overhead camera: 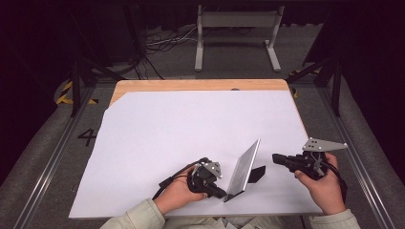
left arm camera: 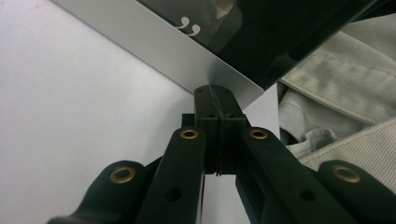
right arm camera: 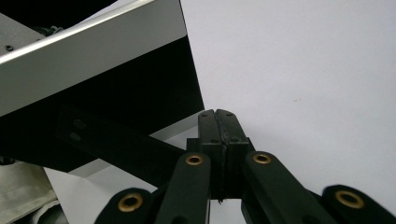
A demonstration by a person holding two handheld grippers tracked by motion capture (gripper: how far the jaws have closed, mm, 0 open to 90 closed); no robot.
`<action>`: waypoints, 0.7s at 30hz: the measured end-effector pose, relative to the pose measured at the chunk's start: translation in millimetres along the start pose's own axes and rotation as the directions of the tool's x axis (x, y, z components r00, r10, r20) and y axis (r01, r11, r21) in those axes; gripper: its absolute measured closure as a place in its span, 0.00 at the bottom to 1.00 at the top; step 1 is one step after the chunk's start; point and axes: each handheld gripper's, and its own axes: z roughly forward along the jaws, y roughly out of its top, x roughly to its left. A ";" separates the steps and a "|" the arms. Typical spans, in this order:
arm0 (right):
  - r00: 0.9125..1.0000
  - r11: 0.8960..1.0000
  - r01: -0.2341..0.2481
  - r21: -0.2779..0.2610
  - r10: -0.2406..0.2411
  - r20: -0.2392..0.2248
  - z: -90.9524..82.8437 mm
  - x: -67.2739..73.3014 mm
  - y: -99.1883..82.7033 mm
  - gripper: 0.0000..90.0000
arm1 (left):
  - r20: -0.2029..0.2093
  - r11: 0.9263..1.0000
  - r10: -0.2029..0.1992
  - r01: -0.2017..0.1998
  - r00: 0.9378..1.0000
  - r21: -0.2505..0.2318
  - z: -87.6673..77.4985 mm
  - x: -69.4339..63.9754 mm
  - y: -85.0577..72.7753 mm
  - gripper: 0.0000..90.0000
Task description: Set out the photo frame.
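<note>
White worktop [overhead camera: 157, 143], frame [overhead camera: 243, 168] propped upright between both hands.
High view: left gripper [overhead camera: 213, 187] touches its near corner, right gripper [overhead camera: 279, 159] apart. Gripper views: both fingers pressed together, empty; frame [left arm camera: 154, 46] [right arm camera: 93, 42] just ahead.

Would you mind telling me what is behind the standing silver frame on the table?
Behind the silver frame, a black prop leg juts from its back onto the white sheet. The right gripper, jaws shut, points at that side. Where the leg joins the back is covered.

Pale, perhaps beige sleeves [overhead camera: 138, 215]; black jaws with brass rivets [left arm camera: 189, 134].
</note>
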 end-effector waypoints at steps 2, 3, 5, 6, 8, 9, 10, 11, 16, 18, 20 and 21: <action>1.000 1.000 -0.001 0.000 0.001 0.000 -0.2 0.0 0.0 1.00 | 0.002 1.000 0.004 -0.004 1.000 0.002 1.3 -0.7 1.2 1.00; 1.000 1.000 -0.001 -0.001 0.001 0.000 -0.4 0.0 0.2 1.00 | 0.004 1.000 0.012 -0.012 1.000 0.004 2.8 -1.1 2.7 1.00; 1.000 1.000 -0.002 -0.001 0.002 0.000 -0.5 0.0 0.3 1.00 | 0.011 1.000 0.014 -0.014 1.000 0.006 4.5 -1.8 4.2 1.00; 1.000 1.000 -0.004 0.000 0.004 0.000 -0.7 0.1 0.3 1.00 | 0.014 1.000 0.015 -0.015 1.000 0.003 5.5 -2.3 4.8 1.00; 1.000 1.000 -0.004 -0.001 0.004 0.000 -0.9 0.1 0.4 1.00 | 0.016 1.000 0.021 -0.021 1.000 0.003 7.1 -3.0 6.3 1.00; 1.000 1.000 -0.004 -0.001 0.004 0.000 -1.1 0.0 0.5 1.00 | 0.020 1.000 0.025 -0.025 0.999 0.006 8.2 -3.5 7.2 1.00; 1.000 1.000 -0.004 -0.001 0.004 0.000 -1.1 0.0 0.5 1.00 | 0.020 1.000 0.025 -0.025 0.999 0.006 8.2 -3.5 7.2 1.00; 1.000 1.000 -0.005 -0.003 0.005 0.000 -1.2 0.0 0.7 1.00 | 0.023 1.000 0.029 -0.029 0.999 0.008 9.6 -4.5 8.6 1.00; 1.000 1.000 -0.008 -0.001 0.008 0.000 -1.2 0.2 0.6 1.00 | 0.028 0.999 0.042 -0.042 0.999 0.006 13.1 -6.1 11.3 1.00; 1.000 1.000 -0.008 -0.002 0.008 0.000 -1.2 0.2 0.7 1.00 | 0.033 0.999 0.043 -0.043 0.999 0.006 14.4 -7.1 12.2 1.00; 1.000 1.000 -0.010 -0.002 0.010 0.000 -1.4 0.1 0.7 1.00 | 0.036 0.999 0.043 -0.044 0.998 0.006 15.0 -7.4 12.7 1.00; 1.000 1.000 -0.009 -0.004 0.009 0.001 -1.3 -0.1 0.6 1.00 | 0.034 0.999 0.046 -0.046 0.998 0.007 15.2 -7.4 13.1 1.00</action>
